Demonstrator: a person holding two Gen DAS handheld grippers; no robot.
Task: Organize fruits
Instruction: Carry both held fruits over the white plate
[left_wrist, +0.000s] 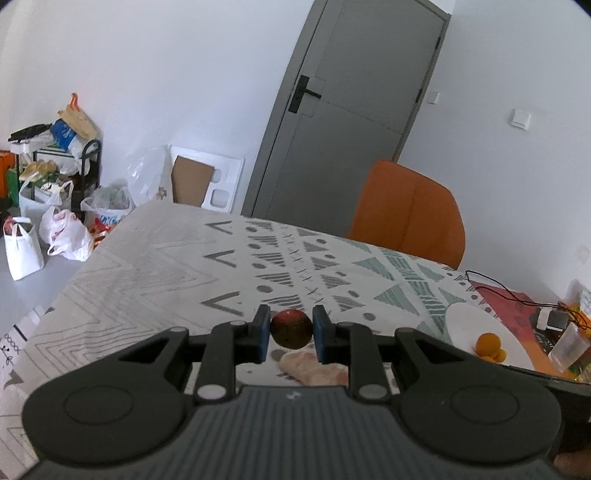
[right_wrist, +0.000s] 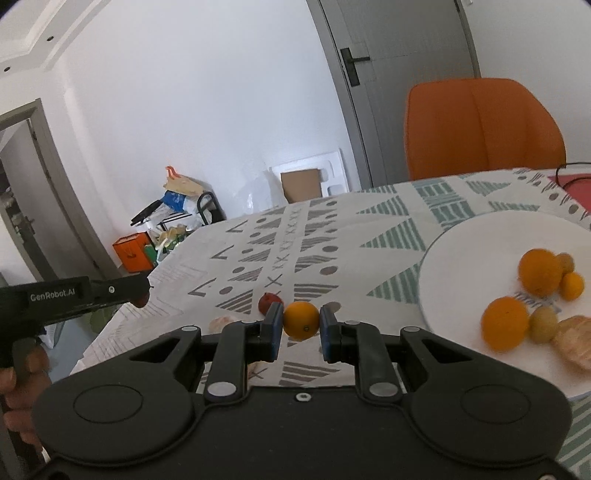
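**Both grippers clamped on fruit above the patterned bench**

The dark red fruit (left_wrist: 291, 328) sits pinched between the blue pads of the left gripper (left_wrist: 291, 332), lifted off the cloth. Just below it in the left wrist view, a pale peeled fruit piece (left_wrist: 314, 369) lies on the bench (left_wrist: 147, 266) near its front edge.

The small orange (right_wrist: 301, 320) is held the same way in the right gripper (right_wrist: 301, 325), its pads pressed against both sides of it. Behind this gripper's left finger, a second red fruit (right_wrist: 267, 301) rests on the cloth.

Toward the bench's right edge stands a white plate (right_wrist: 461, 258). On it lie two larger oranges (right_wrist: 504, 323), two small yellow-green fruits (right_wrist: 543, 325), a small orange one and a peeled segment cluster (right_wrist: 574, 339) at the plate's near right side.

The left gripper's black body (right_wrist: 74, 295) enters the right wrist view from the left, held by a hand (right_wrist: 26, 369).

Past the bench's far edge stands an orange chair (right_wrist: 480, 129), with a grey door (left_wrist: 351, 129) behind it. Bags (left_wrist: 62, 236) and a loaded rack (left_wrist: 55, 166) crowd the floor by the far wall.
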